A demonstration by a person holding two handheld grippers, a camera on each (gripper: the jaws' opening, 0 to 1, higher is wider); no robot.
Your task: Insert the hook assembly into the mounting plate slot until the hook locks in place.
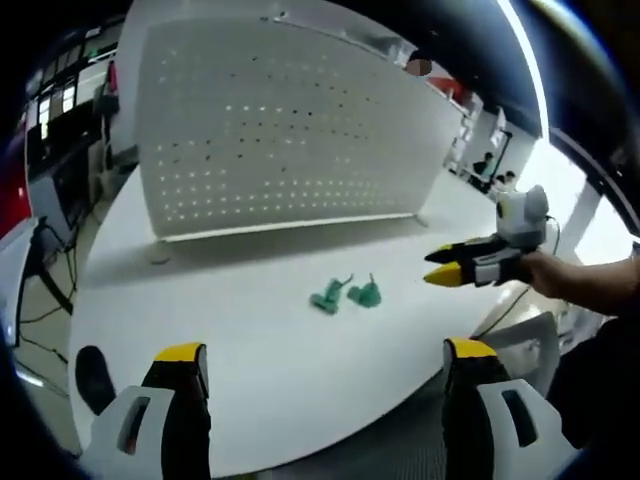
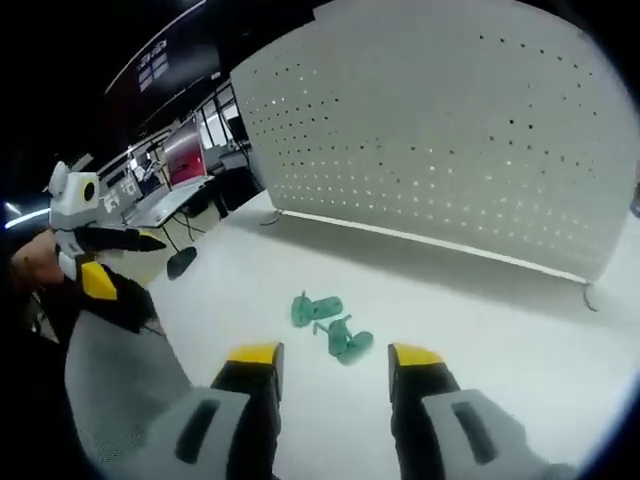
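Reaching for hooks | right gripper (image 2: 330, 362) wide, empty, just short of near green hook (image 2: 345, 338); left gripper (image 1: 320, 355) wide, empty | descend squarely, straddle body | pegboard (image 1: 280, 130) upright behind

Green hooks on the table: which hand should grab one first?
Probably the right. Its tool is open, with the green hooks lying just ahead between its tips. The left tool is open too, but farther back.
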